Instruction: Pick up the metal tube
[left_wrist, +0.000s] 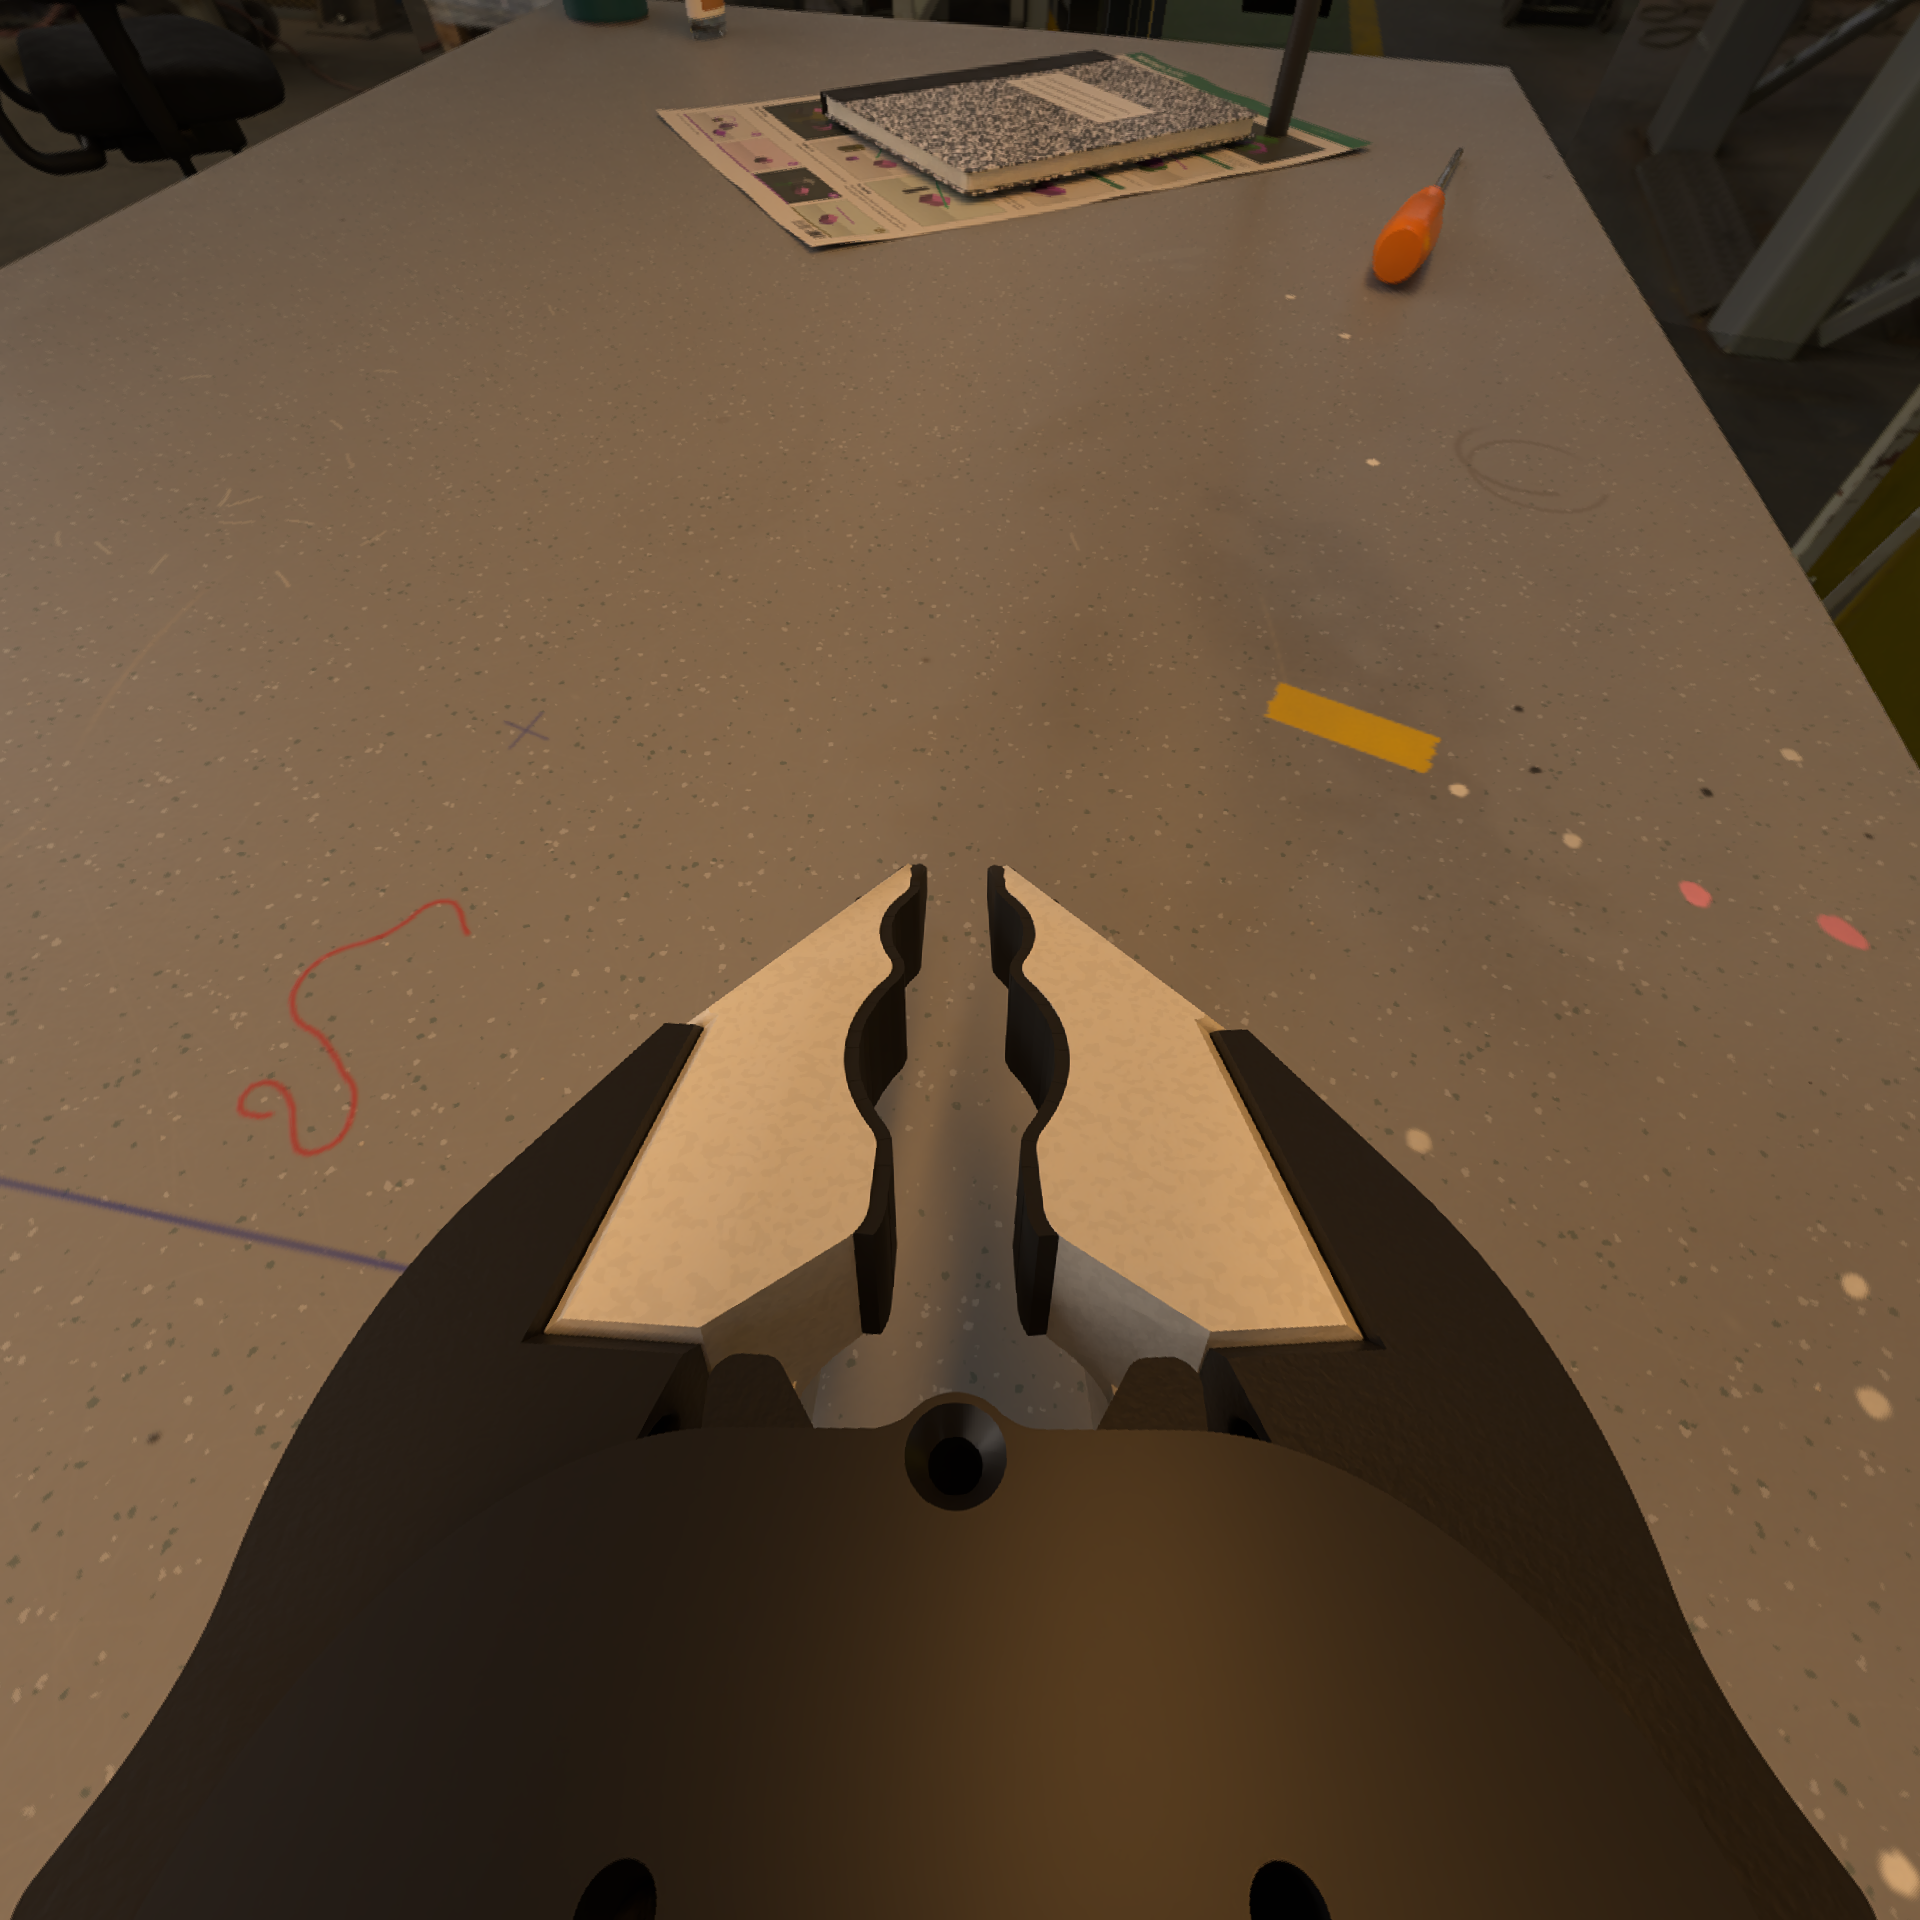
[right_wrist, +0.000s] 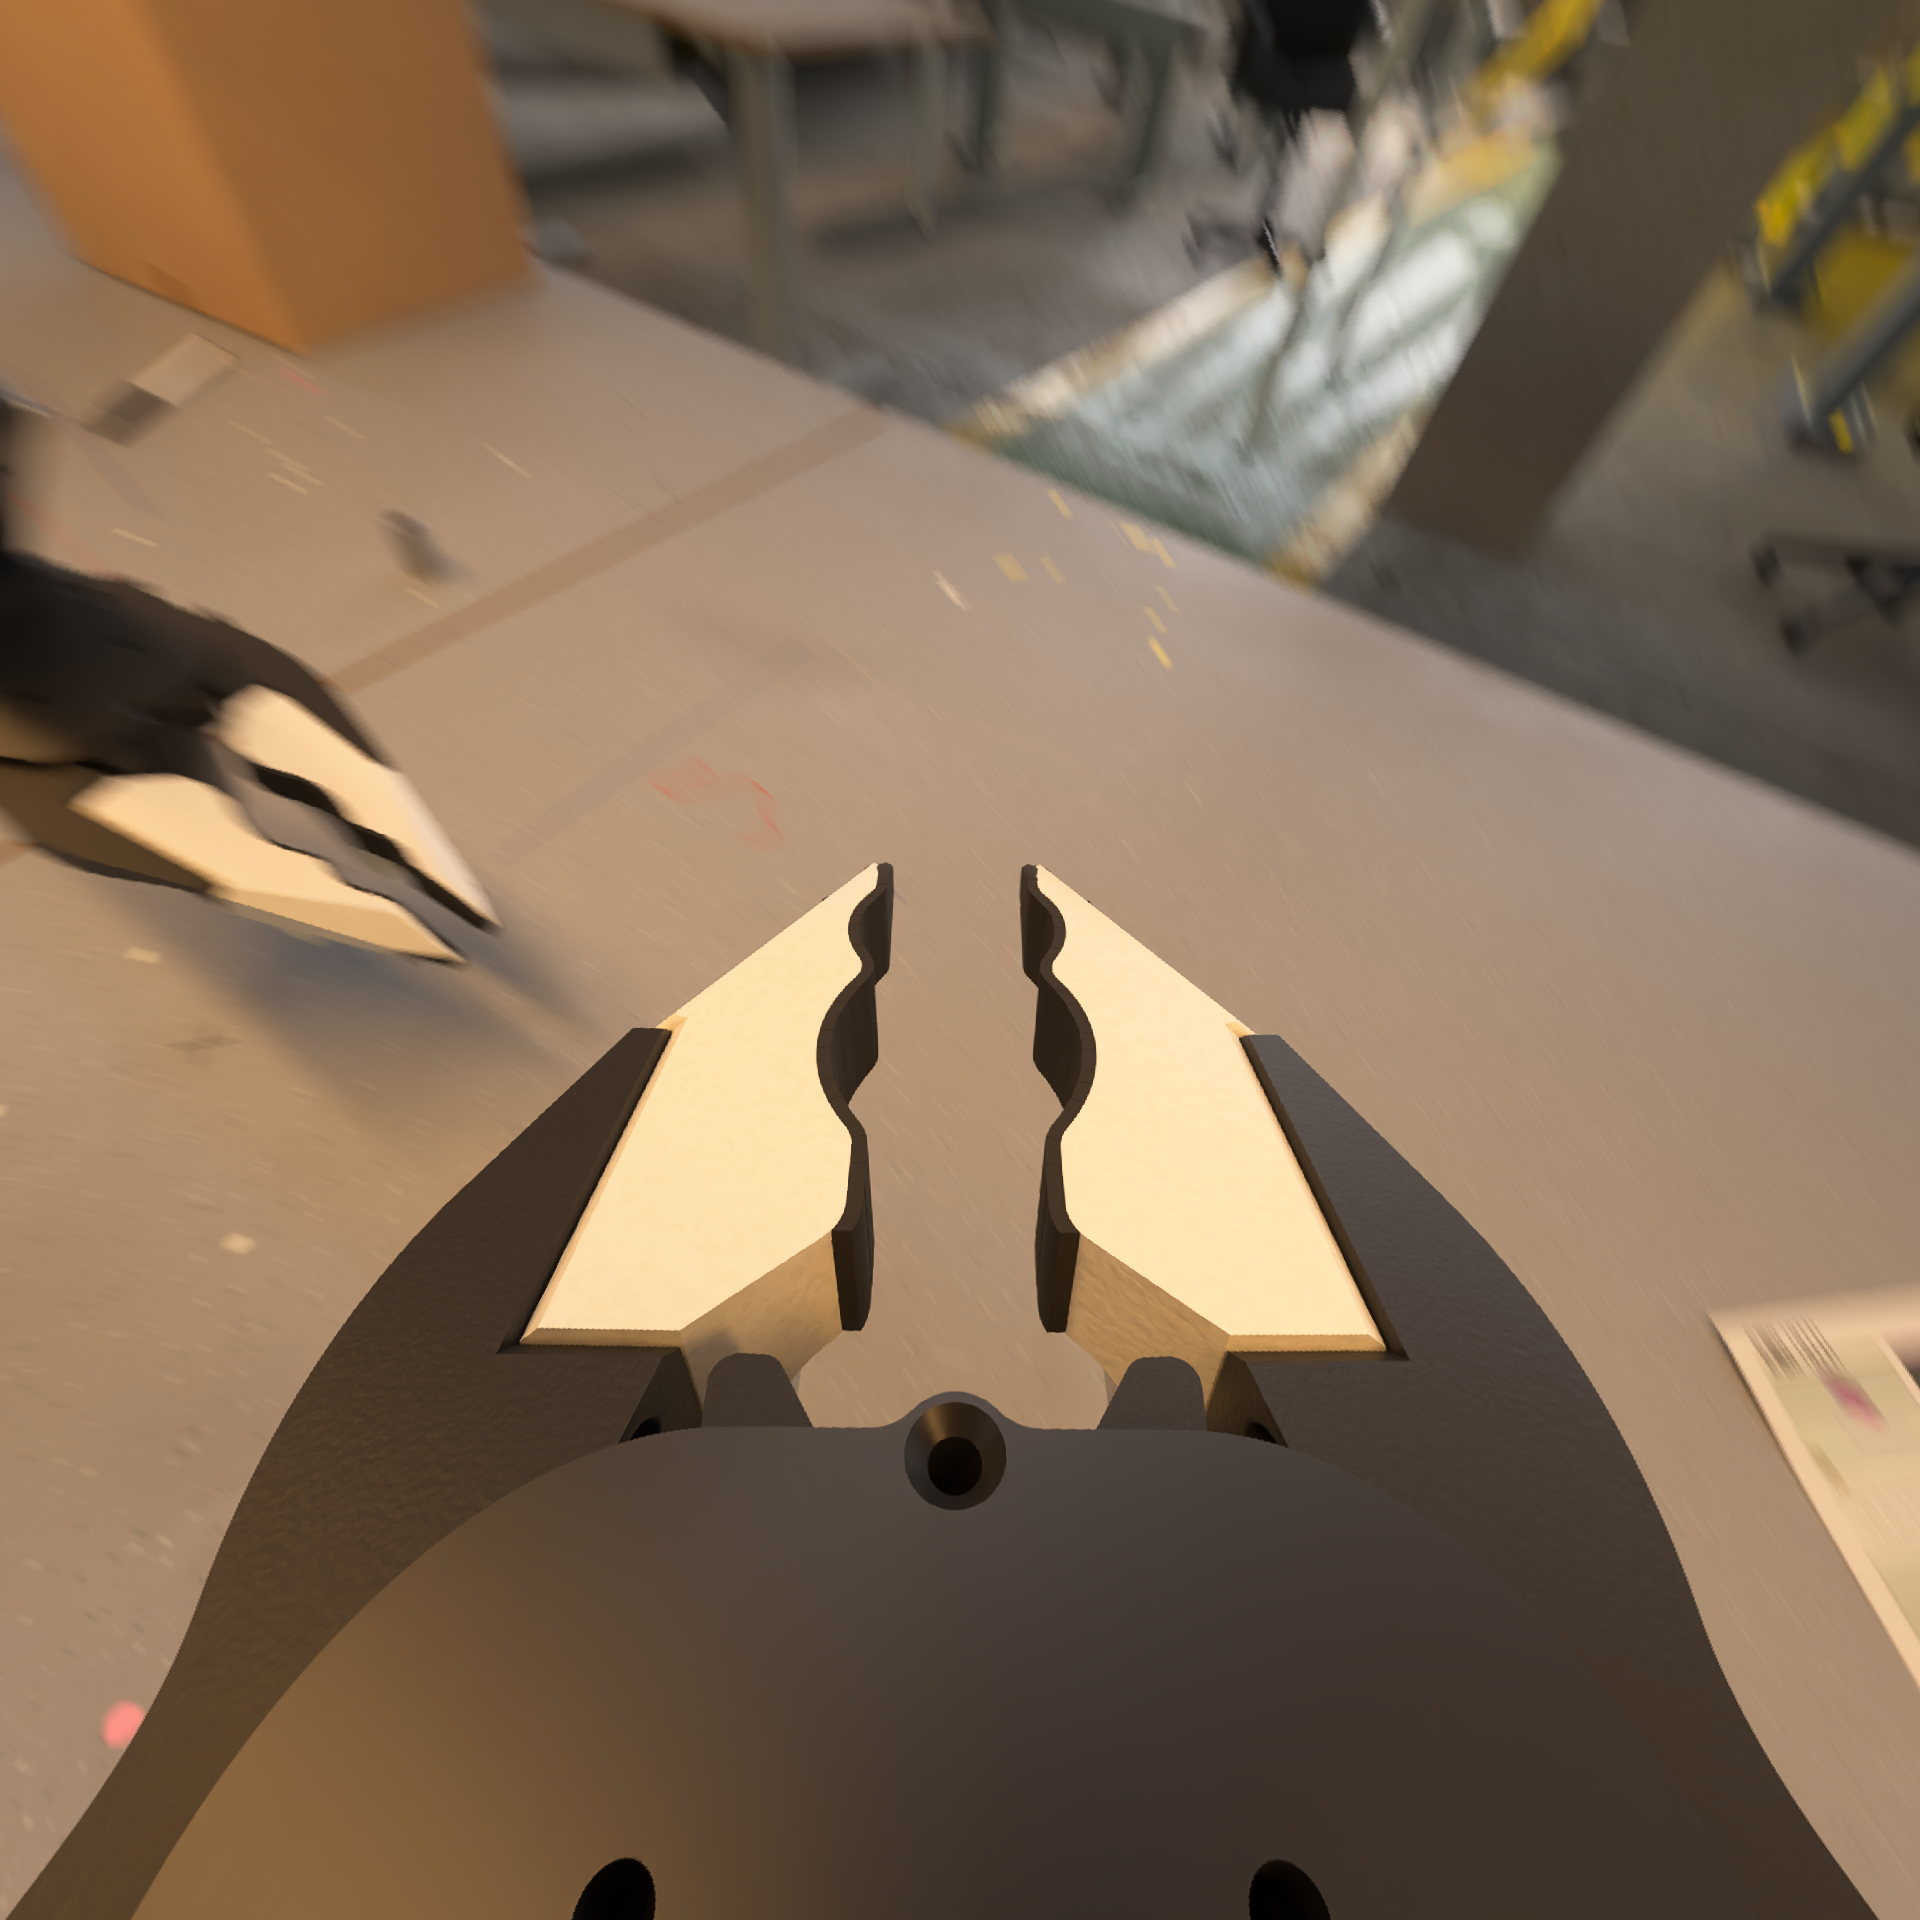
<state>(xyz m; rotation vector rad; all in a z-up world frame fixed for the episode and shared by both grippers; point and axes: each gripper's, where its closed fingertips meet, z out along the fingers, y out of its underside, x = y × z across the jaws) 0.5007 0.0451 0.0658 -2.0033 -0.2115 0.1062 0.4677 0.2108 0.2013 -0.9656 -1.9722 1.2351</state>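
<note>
A dark metal tube (left_wrist: 1291, 73) stands upright at the far side of the table, on the right end of a printed sheet (left_wrist: 831, 197) and beside a speckled notebook (left_wrist: 1039, 120). Its top is cut off by the frame edge. My left gripper (left_wrist: 956, 873) hovers over bare table well short of the tube, jaws a narrow gap apart and empty. My right gripper (right_wrist: 956, 873) is open wider and empty, over the table. The right wrist view is motion-blurred and shows the left gripper (right_wrist: 473, 935) to its left. The tube does not show in the right wrist view.
An orange-handled screwdriver (left_wrist: 1408, 234) lies right of the notebook. A yellow tape strip (left_wrist: 1351, 727) and red scribble (left_wrist: 322, 1029) mark the tabletop (left_wrist: 727, 520). A cardboard box (right_wrist: 260, 156) stands at the far left. A printed sheet's corner (right_wrist: 1849, 1455) shows at the right.
</note>
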